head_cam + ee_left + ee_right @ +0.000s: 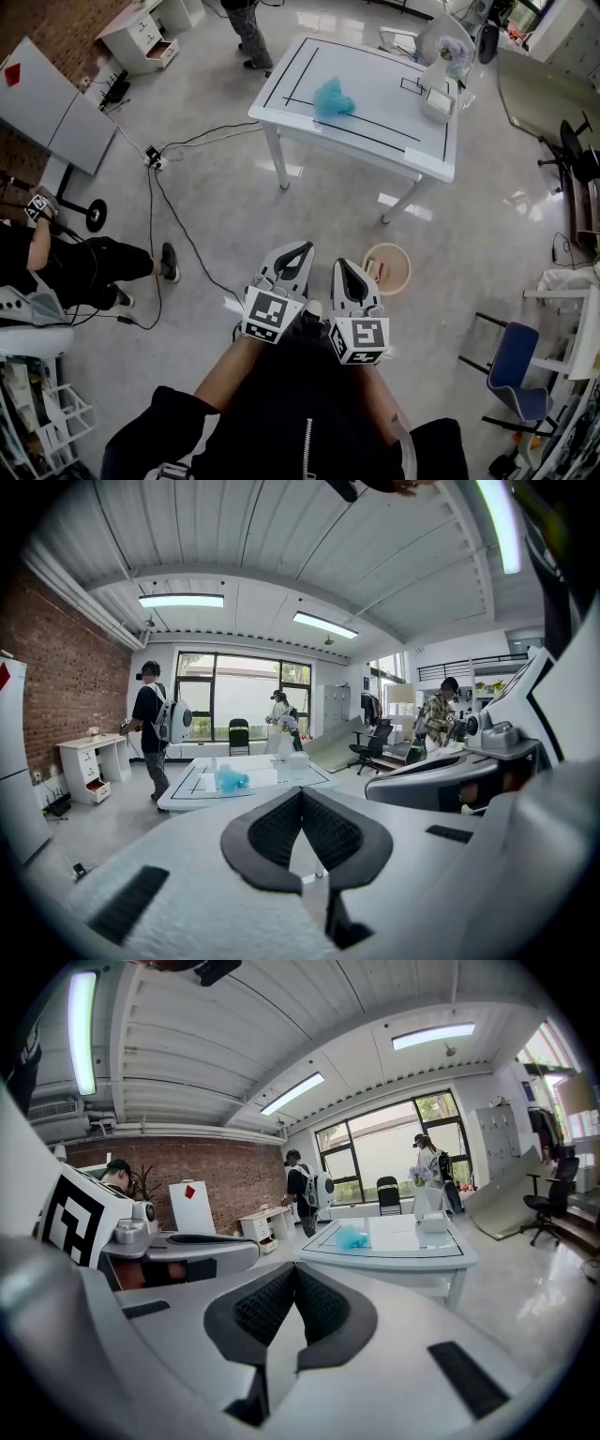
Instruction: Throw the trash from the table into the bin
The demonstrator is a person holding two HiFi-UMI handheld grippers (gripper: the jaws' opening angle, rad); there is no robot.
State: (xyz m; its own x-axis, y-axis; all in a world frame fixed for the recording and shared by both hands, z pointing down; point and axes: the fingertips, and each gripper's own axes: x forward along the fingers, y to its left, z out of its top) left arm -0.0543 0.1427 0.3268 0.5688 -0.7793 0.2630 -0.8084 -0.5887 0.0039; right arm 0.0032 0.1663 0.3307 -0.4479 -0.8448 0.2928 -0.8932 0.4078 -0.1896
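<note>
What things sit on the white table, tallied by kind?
Blue crumpled trash: 1
White box: 1
Vase with flowers: 1
Total: 3

The table [417, 145] is white, ruled with thin black lines — the crumpled trash [333, 98] on the tabletop's left half is turquoise. The bin [398, 281] is pale beige. The left gripper [302, 248] and right gripper [340, 265] are white with black pads and black-and-white square markers — the floor [234, 216] is glossy grey.
</note>
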